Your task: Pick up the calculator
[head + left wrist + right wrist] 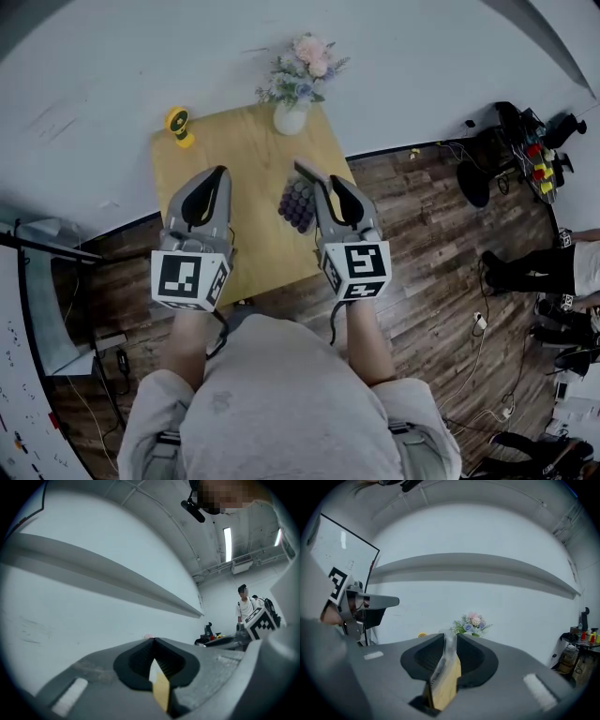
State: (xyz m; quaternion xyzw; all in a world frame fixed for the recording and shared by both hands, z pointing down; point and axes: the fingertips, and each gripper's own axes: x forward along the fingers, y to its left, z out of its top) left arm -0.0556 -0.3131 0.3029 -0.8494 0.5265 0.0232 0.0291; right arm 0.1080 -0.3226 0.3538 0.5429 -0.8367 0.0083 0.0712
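Note:
The calculator (298, 204) is a flat slab with dark purple keys. It stands on edge between the jaws of my right gripper (322, 183), above the wooden table (239, 150). In the right gripper view the calculator (444, 665) is edge-on, a thin pale strip pinched between the black pads, and my right gripper (450, 637) is shut on it. My left gripper (216, 183) hovers over the table's left half with nothing in it. In the left gripper view the tips of my left gripper (153, 640) meet, so it is shut.
A white vase of pink and blue flowers (294, 103) stands at the table's far edge, and a small yellow object (178, 126) sits at its far left corner. A white wall lies beyond. Cables, stands and people's legs (525, 267) crowd the wooden floor at the right.

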